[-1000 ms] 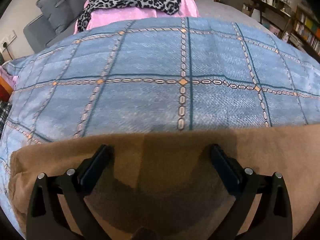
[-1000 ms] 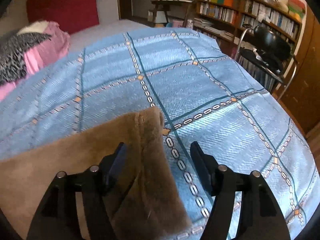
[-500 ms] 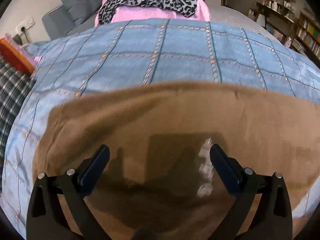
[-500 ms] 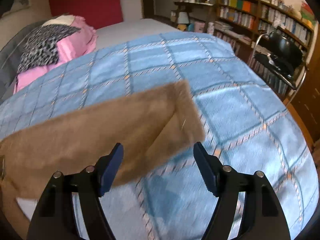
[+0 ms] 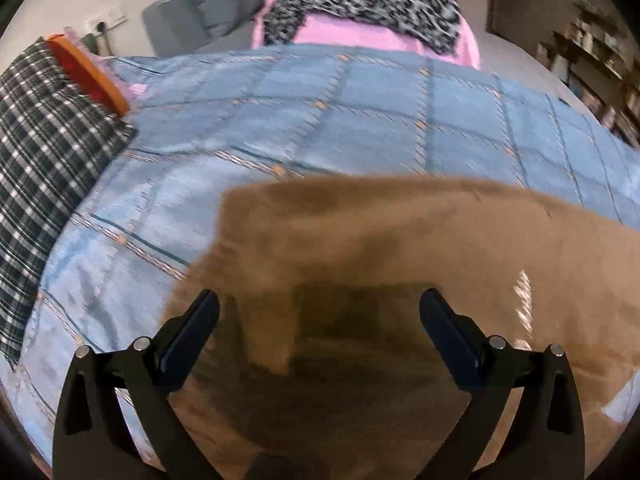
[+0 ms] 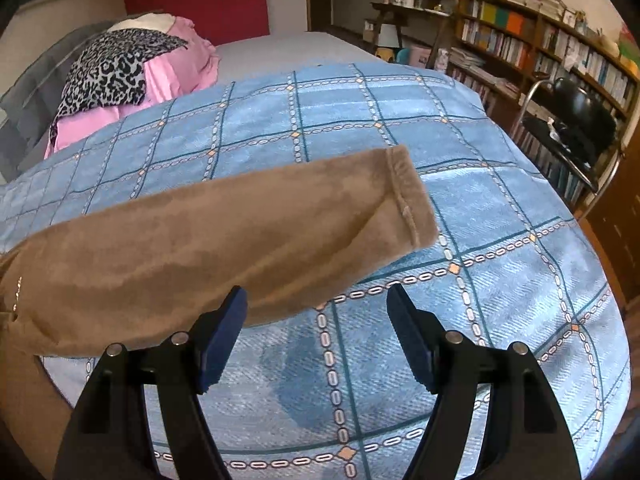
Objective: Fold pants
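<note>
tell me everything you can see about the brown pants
The brown pants look like soft, plush, fleece-like fabric in one plain tan colour. They lie flat on the blue checked bedspread, stretched out lengthways, the legs apparently laid one on the other. The hemmed cuff end shows a stitched seam and points toward the bookshelf side. In the left wrist view the wider part fills the foreground, blurred. Neither gripper holds them; both sets of jaws stand open above the fabric.

We're in a lived-in home bedroom: a bed under a blue checked quilt, a pink blanket with a leopard-print cloth heaped near grey cushions, crowded bookshelves along the wall, a black chair beside them, and a red panel behind.
</note>
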A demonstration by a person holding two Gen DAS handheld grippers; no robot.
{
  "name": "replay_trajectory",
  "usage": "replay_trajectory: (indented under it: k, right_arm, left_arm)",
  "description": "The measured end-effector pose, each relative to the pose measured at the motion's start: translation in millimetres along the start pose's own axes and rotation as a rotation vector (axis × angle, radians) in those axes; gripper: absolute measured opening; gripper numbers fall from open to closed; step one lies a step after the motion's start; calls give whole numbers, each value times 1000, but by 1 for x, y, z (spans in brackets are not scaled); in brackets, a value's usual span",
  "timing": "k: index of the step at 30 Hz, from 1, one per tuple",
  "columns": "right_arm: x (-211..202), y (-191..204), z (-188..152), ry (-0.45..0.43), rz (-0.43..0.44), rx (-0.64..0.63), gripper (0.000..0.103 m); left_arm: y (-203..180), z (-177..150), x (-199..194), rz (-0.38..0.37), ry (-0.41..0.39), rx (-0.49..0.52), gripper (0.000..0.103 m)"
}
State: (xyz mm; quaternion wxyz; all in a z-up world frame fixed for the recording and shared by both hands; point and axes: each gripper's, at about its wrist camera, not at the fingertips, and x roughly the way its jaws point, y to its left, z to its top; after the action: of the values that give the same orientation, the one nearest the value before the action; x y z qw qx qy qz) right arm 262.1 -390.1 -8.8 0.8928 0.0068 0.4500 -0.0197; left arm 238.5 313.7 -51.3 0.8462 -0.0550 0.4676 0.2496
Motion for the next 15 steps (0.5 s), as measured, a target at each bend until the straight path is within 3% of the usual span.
replay_trajectory:
  k: [8,15]
  right_arm:
    - [19,31,-5,42,30,-44,72]
    - [38,53,-8,66,49,-60,72]
  left_arm:
    - [49,45,37,37,14,-84,101]
    - [67,60,83,5,80,-111,101]
